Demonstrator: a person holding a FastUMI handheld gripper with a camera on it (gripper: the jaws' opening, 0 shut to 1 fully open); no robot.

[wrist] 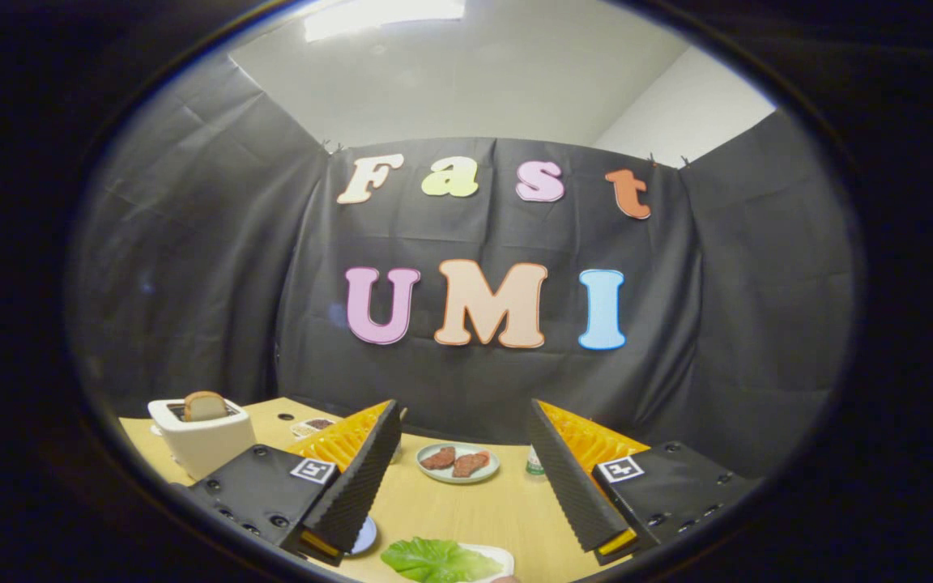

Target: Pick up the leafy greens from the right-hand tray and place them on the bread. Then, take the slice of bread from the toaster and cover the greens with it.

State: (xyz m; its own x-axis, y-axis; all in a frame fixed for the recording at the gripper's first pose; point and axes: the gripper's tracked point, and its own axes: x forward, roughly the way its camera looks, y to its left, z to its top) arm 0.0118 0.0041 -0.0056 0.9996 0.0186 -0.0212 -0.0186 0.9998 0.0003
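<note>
a: gripper view puts the gripper [462, 429] high over the table [466, 506], fingers spread wide apart with nothing between them. the leafy greens [438, 560] lie low and close, between the fingers and nearer than their tips, on a white tray [497, 555].

b: and the bread to cover them with?

a: a slice of bread [205, 405] stands upright in the white toaster [201, 441], off beyond the left finger. i can't make out the bottom slice; a blue-rimmed plate [366, 536] peeks from under the left finger, nothing more.

b: so what could go wrong?

a: the leaf looks thin and floppy. i'd guess a pinch at its edge lets it slip or tear, and a deep reach could knock the tray. there's also a plate of meat [457, 463] just ahead and a small bottle [534, 463] by the right finger, easy to clip on a careless swing.
</note>
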